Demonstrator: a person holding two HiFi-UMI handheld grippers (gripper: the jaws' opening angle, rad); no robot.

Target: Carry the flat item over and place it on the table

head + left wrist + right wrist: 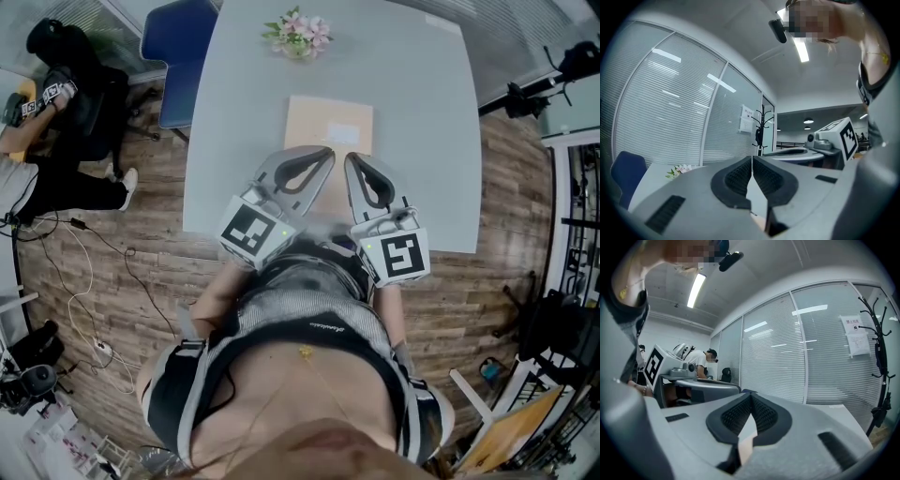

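Observation:
A flat tan cardboard piece (328, 125) lies on the grey table (412, 141), near its middle. Both grippers hover side by side over the table's near edge, just above the piece's near end. My left gripper (324, 154) is shut with nothing between its pads. My right gripper (352, 160) is shut and empty too. In the left gripper view the black pads meet at the tip of the left gripper (752, 159), and the right gripper's marker cube (843, 136) shows beside it. In the right gripper view the right gripper (751, 396) is closed likewise, with a sliver of the tan piece (745, 446) below.
A small bunch of pink flowers (298, 33) stands at the table's far edge. A blue chair (178, 56) sits at the far left corner. A person (56, 103) sits at the left, with cables (84, 281) on the wooden floor. A coat rack (881, 376) stands right.

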